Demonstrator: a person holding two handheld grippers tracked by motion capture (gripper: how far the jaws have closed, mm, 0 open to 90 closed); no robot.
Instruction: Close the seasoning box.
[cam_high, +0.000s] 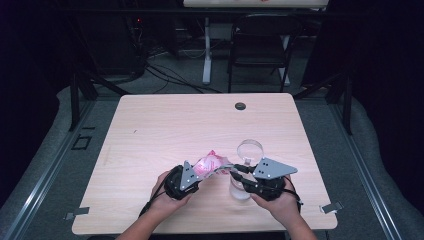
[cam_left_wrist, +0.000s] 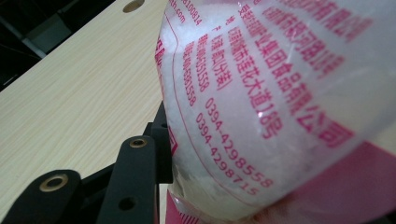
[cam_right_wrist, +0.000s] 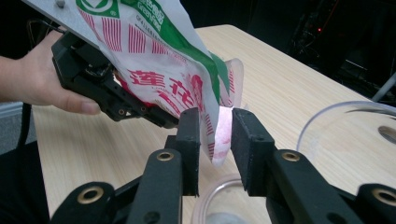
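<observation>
A plastic bag (cam_high: 210, 162) printed in pink, white and green hangs between the two grippers over the table's near edge. My left gripper (cam_high: 201, 174) is shut on its body. In the left gripper view the bag (cam_left_wrist: 261, 93) shows white grains inside, and one black finger (cam_left_wrist: 135, 172) presses its side. My right gripper (cam_right_wrist: 217, 140) stands open, with the bag's lower corner (cam_right_wrist: 220, 135) hanging loose between the jaws. A clear cup (cam_right_wrist: 210, 200) stands right below that corner. In the high view, the cup (cam_high: 240, 190) sits under my right gripper (cam_high: 234, 170).
A clear round lid or dish (cam_high: 249, 149) lies on the wooden table (cam_high: 175, 120) just beyond the right gripper. A dark grommet hole (cam_high: 240, 106) marks the far edge. A black chair (cam_high: 260, 45) and cables are on the floor behind.
</observation>
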